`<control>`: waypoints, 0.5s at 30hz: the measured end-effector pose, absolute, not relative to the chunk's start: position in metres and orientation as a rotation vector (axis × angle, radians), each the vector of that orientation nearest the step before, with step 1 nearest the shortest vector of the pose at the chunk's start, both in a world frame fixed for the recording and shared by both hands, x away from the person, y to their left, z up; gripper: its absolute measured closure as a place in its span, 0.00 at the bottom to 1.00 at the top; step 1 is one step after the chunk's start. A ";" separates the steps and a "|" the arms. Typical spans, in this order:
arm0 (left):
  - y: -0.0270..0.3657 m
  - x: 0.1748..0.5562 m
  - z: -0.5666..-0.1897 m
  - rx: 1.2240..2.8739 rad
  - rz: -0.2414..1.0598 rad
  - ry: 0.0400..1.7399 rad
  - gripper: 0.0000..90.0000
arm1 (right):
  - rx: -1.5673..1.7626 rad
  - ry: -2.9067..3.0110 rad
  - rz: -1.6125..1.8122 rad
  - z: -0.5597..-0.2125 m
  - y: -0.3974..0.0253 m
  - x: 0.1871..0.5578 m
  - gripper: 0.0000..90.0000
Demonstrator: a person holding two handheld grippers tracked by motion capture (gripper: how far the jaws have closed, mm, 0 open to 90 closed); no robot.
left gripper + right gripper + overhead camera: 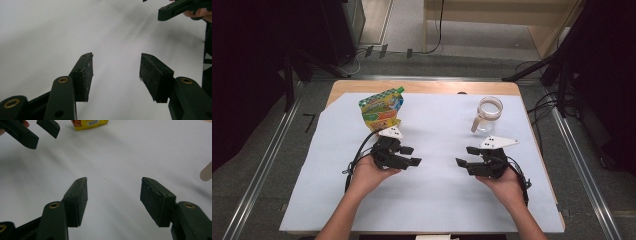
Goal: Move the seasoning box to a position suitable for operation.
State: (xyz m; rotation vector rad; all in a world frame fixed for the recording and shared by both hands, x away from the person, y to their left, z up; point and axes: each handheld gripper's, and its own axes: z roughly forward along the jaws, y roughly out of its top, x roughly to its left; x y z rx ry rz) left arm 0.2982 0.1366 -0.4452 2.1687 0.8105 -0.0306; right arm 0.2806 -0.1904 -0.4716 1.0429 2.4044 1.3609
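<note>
Right now both claws hover low over the white sheet [432,200] that covers the bench [422,87], facing each other across a bare stretch of it. The left claw [411,155] is held in the person's left hand [371,172], its jaws spread wide with nothing between them; in the left gripper view the left claw [115,75] shows only plain white sheet between its two black pads [153,75]. The right claw [464,156] sits in the right hand [504,185], likewise spread wide and holding nothing, and in the right gripper view the right claw [113,197] frames the same bare sheet.

A colourful snack bag [383,108], yellow, green and blue, stands upright on the sheet just beyond the left claw, near it but not touching. The bottom edge of that bag [89,124] shows at the top of the right gripper view, beside the tips of the other claw.

A clear glass jug [488,114] with a pale handle stands upright toward the far right of the sheet, just beyond the right claw and apart from it. The bag and the jug are well apart from each other. Black cables trail from both claws back along the person's forearms.
</note>
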 end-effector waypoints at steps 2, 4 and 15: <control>0.137 0.298 -0.445 2.170 -0.028 0.804 0.50 | 1.035 2.407 1.356 -0.473 -0.191 0.281 0.44; 0.138 0.298 -0.445 2.169 -0.022 0.802 0.50 | 1.031 2.408 1.352 -0.474 -0.193 0.281 0.44; 0.138 0.296 -0.445 2.186 -0.002 0.794 0.49 | 1.068 2.345 1.393 -0.476 -0.205 0.282 0.43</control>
